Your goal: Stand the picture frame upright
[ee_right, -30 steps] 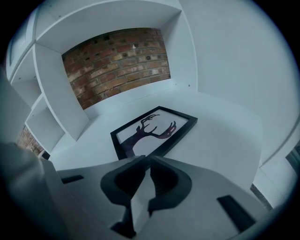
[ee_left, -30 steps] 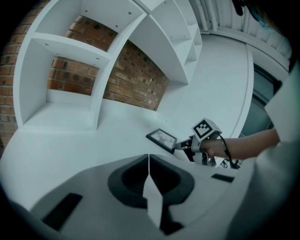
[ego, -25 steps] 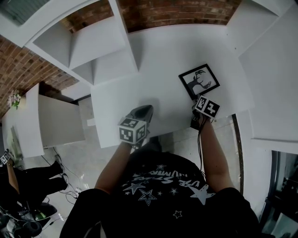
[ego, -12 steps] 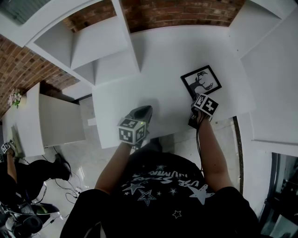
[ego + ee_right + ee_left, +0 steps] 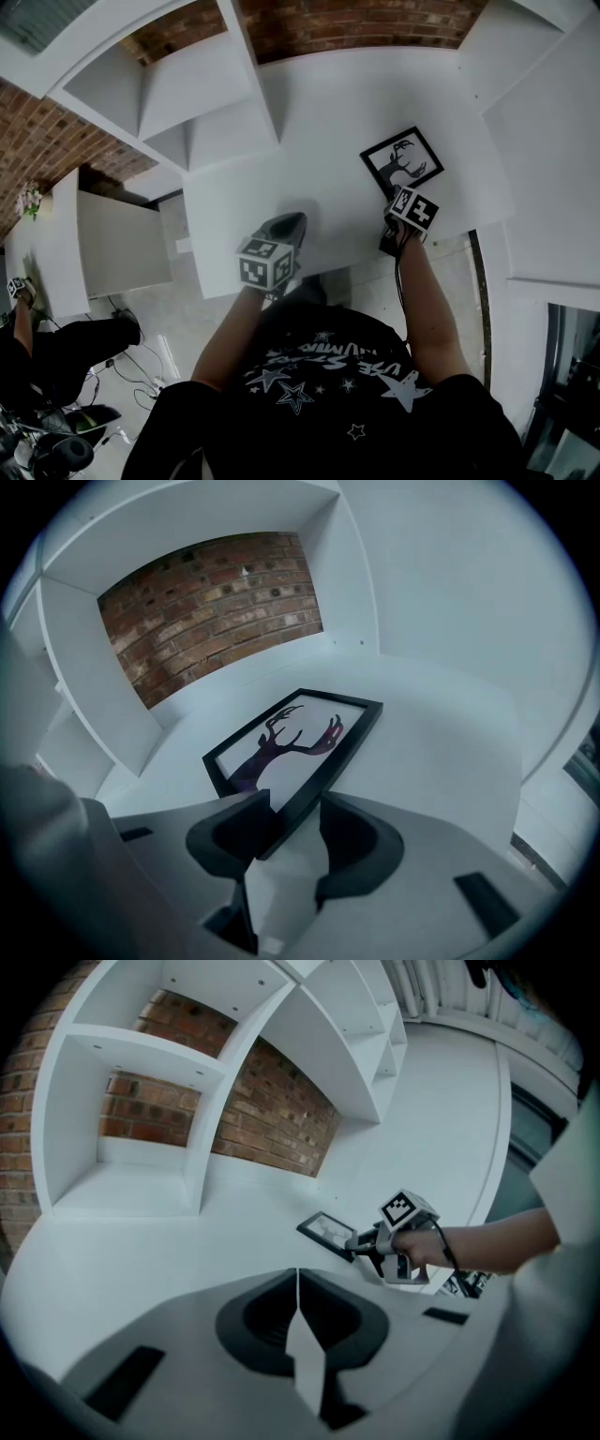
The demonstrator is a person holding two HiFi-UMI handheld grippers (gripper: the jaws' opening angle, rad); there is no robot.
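Toward the near right corner of the white desk (image 5: 319, 122), the picture frame (image 5: 298, 738) lies flat and face up with its stag silhouette showing, not yet stood up. It sits straight ahead of the right gripper (image 5: 292, 808), which tilts down at it. The frame's near corner reaches in between the two jaws. Its long side runs away from them toward the brick wall (image 5: 211, 602), slanting up and right in the right gripper view. Those jaws stand spread, having just eased inward a little. The left jaw overlaps the corner's edge and a gap shows at the right jaw, so they do not seem to pinch the moulding yet. The left gripper (image 5: 298, 1283) sits well apart at the desk's near left edge, its jaws pressed together on nothing, so the right hand is plainly the nearer. The coming lift likely depends on closing across that near corner and raising it so the frame pivots on its far edge.
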